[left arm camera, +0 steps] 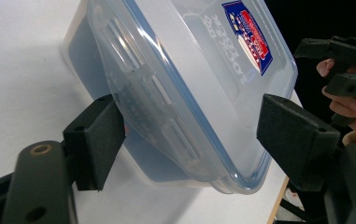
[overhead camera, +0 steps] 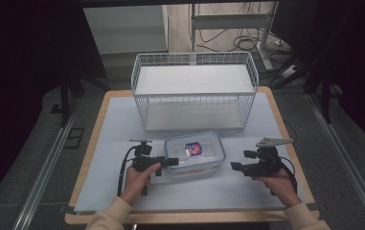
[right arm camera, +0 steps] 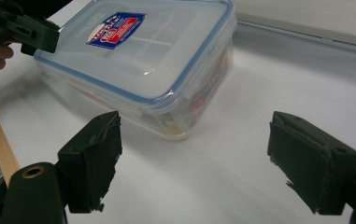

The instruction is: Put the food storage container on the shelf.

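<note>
While both grippers sit low over the near half of the table [overhead camera: 98, 143], a clear plastic container [overhead camera: 194, 153] with a blue-rimmed lid rests between them on the white table cover. Lid carries a red-and-blue label [overhead camera: 193, 149], near its centre.

Left gripper [overhead camera: 171, 162]: held in the person's left hand [overhead camera: 139, 179], jaws apart, straddling the left end of the container. In the left gripper view the 2 black pads flank the lid edge; one pad looks very close to the container wall, contact cannot be confirmed.

Right gripper [overhead camera: 235, 166]: in the right hand [overhead camera: 278, 182], jaws apart, just right of the container, not touching it. The right gripper view shows bare white surface between its pads, container ahead of them.

White wire basket [overhead camera: 194, 91] stands at the far side of the table, beyond the container, well apart from both grippers.
</note>
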